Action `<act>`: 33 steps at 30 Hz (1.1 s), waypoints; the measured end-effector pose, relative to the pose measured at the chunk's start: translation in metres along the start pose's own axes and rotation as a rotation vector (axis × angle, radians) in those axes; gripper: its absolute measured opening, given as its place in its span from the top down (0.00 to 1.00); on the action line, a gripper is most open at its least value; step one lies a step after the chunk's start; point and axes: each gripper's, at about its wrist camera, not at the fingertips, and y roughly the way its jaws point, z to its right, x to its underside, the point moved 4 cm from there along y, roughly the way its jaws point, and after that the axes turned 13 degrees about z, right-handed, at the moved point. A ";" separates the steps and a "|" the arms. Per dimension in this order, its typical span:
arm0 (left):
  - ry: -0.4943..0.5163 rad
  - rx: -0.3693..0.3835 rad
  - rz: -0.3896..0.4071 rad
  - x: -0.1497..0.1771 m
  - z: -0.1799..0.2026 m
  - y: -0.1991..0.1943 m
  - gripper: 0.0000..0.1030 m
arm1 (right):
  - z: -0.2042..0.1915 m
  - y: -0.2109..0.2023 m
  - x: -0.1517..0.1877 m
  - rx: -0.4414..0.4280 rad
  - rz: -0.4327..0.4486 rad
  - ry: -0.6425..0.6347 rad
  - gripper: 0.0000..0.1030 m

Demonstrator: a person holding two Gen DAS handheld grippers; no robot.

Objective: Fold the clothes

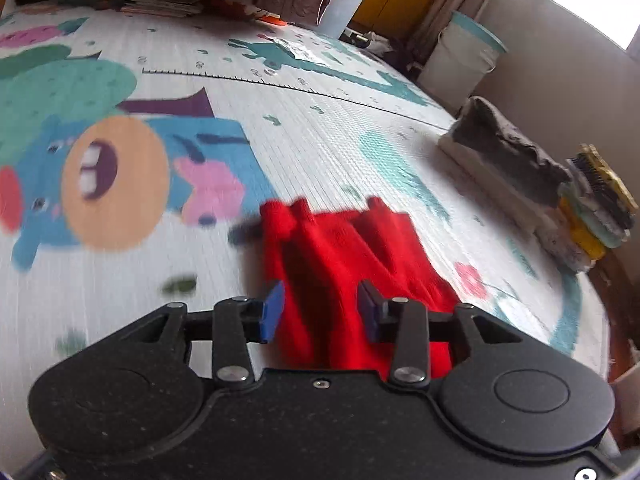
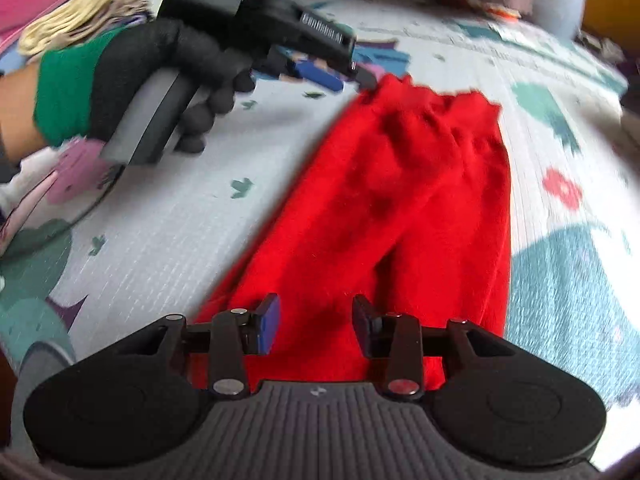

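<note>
A red garment (image 1: pixel 340 264) lies flat on the patterned play mat (image 1: pixel 312 128), folded lengthwise into a long strip. My left gripper (image 1: pixel 322 312) is open above one end of it, with nothing between its blue pads. In the right wrist view the garment (image 2: pixel 400 208) stretches away from my right gripper (image 2: pixel 316 320), which is open over the near end. The left gripper (image 2: pixel 340 78), held by a black-gloved hand (image 2: pixel 172 72), hovers at the garment's far corner.
A stack of folded clothes (image 1: pixel 520 176) with a grey one on top sits at the mat's right edge. Two white buckets (image 1: pixel 460 64) stand beyond the mat. A pile of unfolded clothes (image 2: pixel 88 4) lies at the top left of the right wrist view.
</note>
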 end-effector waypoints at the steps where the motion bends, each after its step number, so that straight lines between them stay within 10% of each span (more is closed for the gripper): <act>1: 0.013 0.001 -0.010 -0.003 0.000 0.007 0.62 | 0.002 0.002 0.001 0.006 -0.004 0.022 0.58; 5: 0.084 -0.003 -0.061 -0.004 0.002 0.029 0.64 | 0.004 0.004 0.006 0.009 -0.002 0.065 0.57; 10: 0.187 -0.029 -0.088 0.008 0.007 0.035 0.97 | 0.004 0.003 0.006 -0.009 0.010 0.089 0.57; 16: 0.058 -0.078 0.046 0.000 -0.006 0.017 0.98 | 0.011 0.001 0.001 -0.020 0.041 0.149 0.56; 21: 0.108 -0.085 0.008 0.013 -0.005 0.029 0.99 | 0.015 0.001 0.001 -0.019 0.043 0.157 0.56; 29: 0.043 -0.115 0.031 0.012 -0.005 0.029 0.97 | -0.016 -0.013 -0.005 -0.035 0.141 -0.115 0.57; 33: 0.147 -0.148 0.103 -0.002 0.008 0.004 0.73 | -0.023 -0.012 -0.004 -0.059 0.126 -0.106 0.58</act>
